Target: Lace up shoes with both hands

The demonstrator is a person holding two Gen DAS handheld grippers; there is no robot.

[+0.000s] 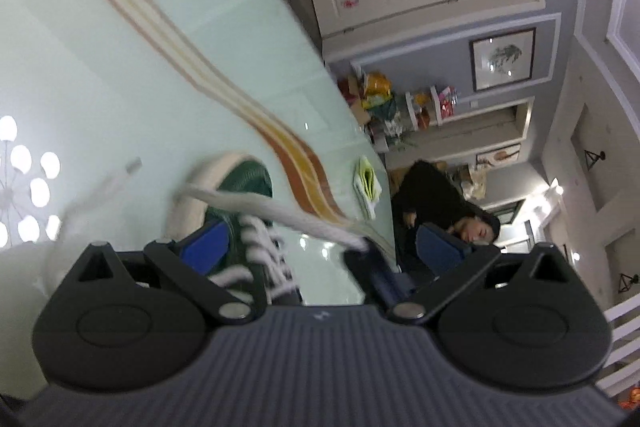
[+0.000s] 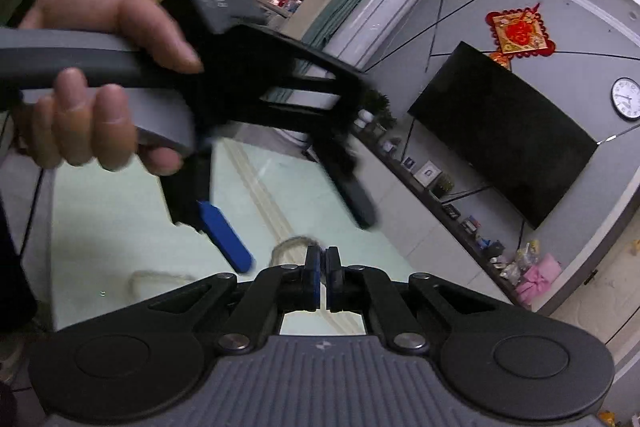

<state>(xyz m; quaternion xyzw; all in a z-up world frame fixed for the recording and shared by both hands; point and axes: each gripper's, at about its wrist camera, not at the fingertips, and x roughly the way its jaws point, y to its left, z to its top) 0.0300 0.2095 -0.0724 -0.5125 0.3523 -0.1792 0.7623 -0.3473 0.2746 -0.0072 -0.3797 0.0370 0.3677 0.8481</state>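
Note:
A green shoe with a white toe cap lies on the pale green glass table. Its eyelets are partly threaded with a white lace. That lace runs taut from the shoe between the fingers of my open left gripper, which touch nothing. It ends at the tips of my right gripper. In the right wrist view my right gripper is shut, with blurred lace just beyond its pads. A hand holds the open left gripper above it.
A folded yellow and white paper lies near the table's edge. A person in black leans beyond that edge. The lace's other end lies loose and blurred on the glass. Orange stripes cross the table.

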